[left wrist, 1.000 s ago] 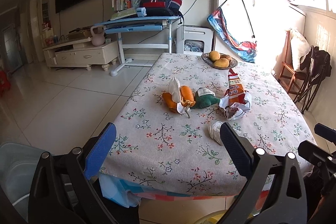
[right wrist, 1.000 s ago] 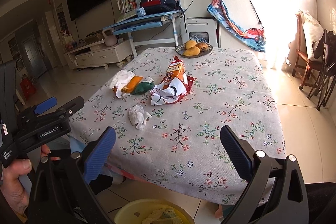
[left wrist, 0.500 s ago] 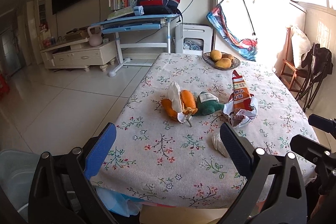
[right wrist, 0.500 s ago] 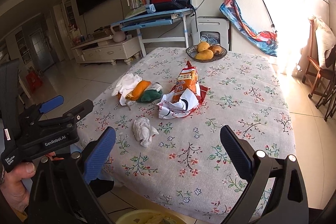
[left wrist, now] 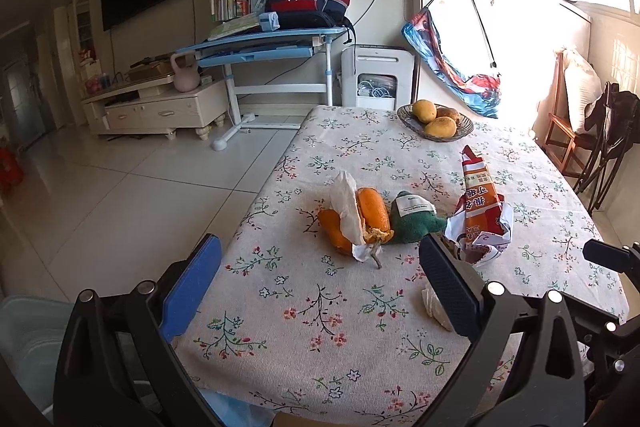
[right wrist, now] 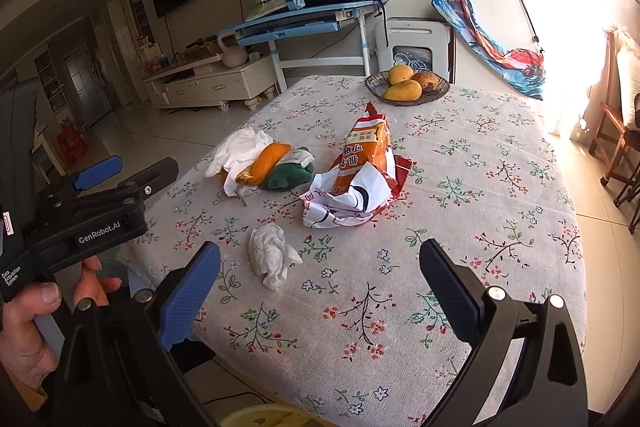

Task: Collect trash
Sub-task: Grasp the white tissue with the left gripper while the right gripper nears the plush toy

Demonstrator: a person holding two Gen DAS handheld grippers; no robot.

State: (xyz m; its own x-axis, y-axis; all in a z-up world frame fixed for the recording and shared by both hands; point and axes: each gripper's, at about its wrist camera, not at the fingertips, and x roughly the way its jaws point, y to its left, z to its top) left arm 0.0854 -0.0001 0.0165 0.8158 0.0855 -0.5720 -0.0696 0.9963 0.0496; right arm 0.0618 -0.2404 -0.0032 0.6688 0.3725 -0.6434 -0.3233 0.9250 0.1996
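Right hand-held gripper (right wrist: 320, 291): at 6 o'clock in the right wrist view, blue-padded fingers (right wrist: 190, 291) spread wide apart, nothing between them, above the near edge of the desk.
Left hand-held gripper (left wrist: 320, 287): at 6 o'clock in the left wrist view, jaws likewise wide apart and empty; in the right wrist view it shows at 9 o'clock, gripped by a hand (right wrist: 36, 323).
Desk (right wrist: 500, 187): covered by a pale cloth printed with small flowers and twigs.
Crumpled white tissue wad (right wrist: 272, 255): nearest piece of trash, lying on the cloth just beyond the right gripper's left finger, toward 11 o'clock from the gap; in the left wrist view it is half hidden behind the right finger, at 4 o'clock.
Orange and white crinkled snack bag (right wrist: 360, 171): mid-desk, at 12 o'clock in the right wrist view, its top end standing up, its torn white and red foil spread around the base.
Orange peel pieces with white tissue (left wrist: 354, 219): mid-desk, at 12 o'clock in the left wrist view, just left of the snack bag.
Dark green soft lump with a white label (left wrist: 412, 221): touching the peel pile on its right, between it and the snack bag.
Woven dark basket of yellow mangoes (right wrist: 408, 87): at the far edge of the desk, 12 o'clock, well apart from the trash.
Blue-topped study table with a navy backpack (right wrist: 312, 19): beyond the desk, by the far wall, 11 o'clock.
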